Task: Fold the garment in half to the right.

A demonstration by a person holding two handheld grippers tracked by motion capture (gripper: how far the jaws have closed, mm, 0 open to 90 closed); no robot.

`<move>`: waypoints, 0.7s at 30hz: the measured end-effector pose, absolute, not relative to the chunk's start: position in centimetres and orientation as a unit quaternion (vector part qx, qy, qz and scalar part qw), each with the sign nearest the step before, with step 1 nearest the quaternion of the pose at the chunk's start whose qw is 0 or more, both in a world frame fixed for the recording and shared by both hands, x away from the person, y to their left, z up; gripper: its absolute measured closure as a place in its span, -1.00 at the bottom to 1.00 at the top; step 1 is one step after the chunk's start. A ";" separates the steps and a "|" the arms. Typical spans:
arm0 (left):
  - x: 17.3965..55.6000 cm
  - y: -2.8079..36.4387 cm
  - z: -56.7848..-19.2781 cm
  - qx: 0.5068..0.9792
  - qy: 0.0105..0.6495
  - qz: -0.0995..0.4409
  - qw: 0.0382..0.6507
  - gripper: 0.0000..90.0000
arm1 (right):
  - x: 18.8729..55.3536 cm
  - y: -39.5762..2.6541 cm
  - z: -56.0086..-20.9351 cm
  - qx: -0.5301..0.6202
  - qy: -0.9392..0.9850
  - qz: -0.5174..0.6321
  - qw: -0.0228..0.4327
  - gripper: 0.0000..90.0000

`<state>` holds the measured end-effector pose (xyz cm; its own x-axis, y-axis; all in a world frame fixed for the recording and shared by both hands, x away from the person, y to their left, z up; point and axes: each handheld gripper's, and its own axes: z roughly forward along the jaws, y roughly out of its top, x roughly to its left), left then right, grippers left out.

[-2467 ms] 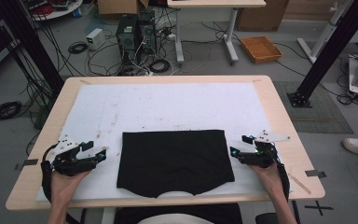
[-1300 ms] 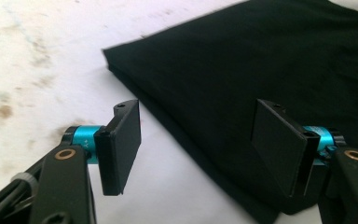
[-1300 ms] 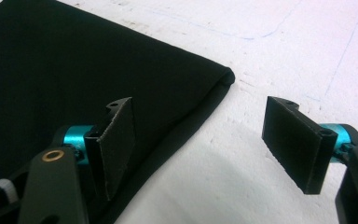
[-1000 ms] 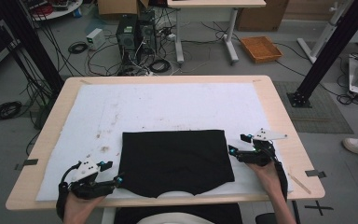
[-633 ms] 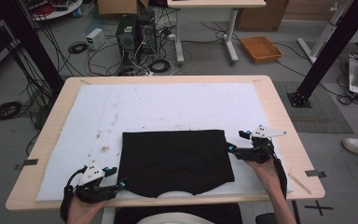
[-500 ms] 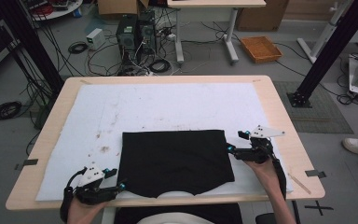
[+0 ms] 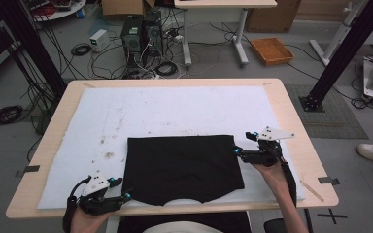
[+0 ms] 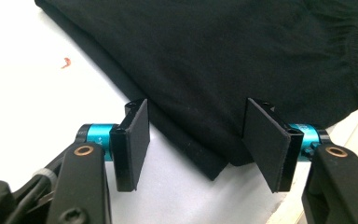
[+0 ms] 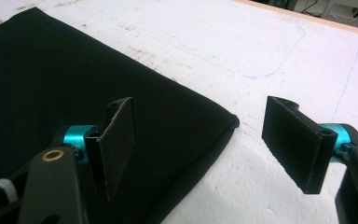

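A black garment lies folded flat on the white mat, near the table's front edge. My left gripper sits at its near left corner. In the left gripper view the jaws straddle that corner of the garment; they have just been closing a little, and the pads stand clear of the cloth. My right gripper is at the far right corner, open. In the right gripper view the cloth runs under the left jaw, and its corner lies in the gap of the gripper.
The wooden table shows as a rim around the mat. A thin wooden stick lies near its right front corner. Beyond the far edge are computer towers, cables and a brown basket on the floor.
The left gripper came down from beside the garment's left edge to its near left corner and edged right. The right gripper shifted slightly toward the far right corner. The garment lies unmoved.
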<state>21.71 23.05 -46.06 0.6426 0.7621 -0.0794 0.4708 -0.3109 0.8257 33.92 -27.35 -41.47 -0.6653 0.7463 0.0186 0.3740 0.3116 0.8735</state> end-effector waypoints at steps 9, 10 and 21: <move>21.1 22.9 -46.2 0.786 0.396 0.172 0.443 0.01 | 34.8 -27.6 -41.0 0.364 0.786 0.466 0.181 -0.42; 21.1 22.9 -46.2 0.786 0.396 0.170 0.444 0.03 | 34.9 -27.6 -40.8 0.364 0.788 0.464 0.177 -0.42; 21.0 23.2 -46.5 0.777 0.399 0.175 0.454 0.23 | 36.6 -24.5 -39.3 0.337 0.811 0.446 0.174 -0.42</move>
<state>21.00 23.22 -46.49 0.6197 0.7795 -0.0912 0.4619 -0.2683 0.8454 36.58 -24.45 -39.30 -0.7126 0.7014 0.0186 0.3908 0.3747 0.8408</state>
